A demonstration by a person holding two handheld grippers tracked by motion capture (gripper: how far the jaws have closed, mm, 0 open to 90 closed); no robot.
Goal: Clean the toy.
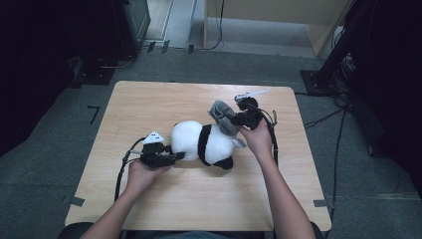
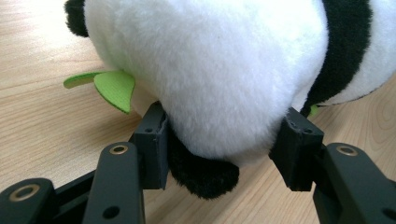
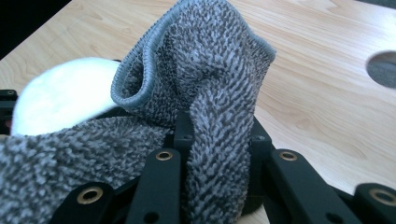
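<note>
While cloth [image 3: 205, 93] overhangs panda [image 1: 206, 142], table edges [image 1: 199, 84] lie clear.

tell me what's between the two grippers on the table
In the high view, the plush panda lies between the left gripper and the right gripper.

High view overlooks table [image 1: 149, 199]; 2 gripper views sit close.

A light wooden table [image 1: 149, 104] stands on grey carpet [image 1: 45, 149]; black stands [image 1: 343, 45] flank it, and a pale wooden cabinet [image 1: 278, 15] sits behind.
</note>
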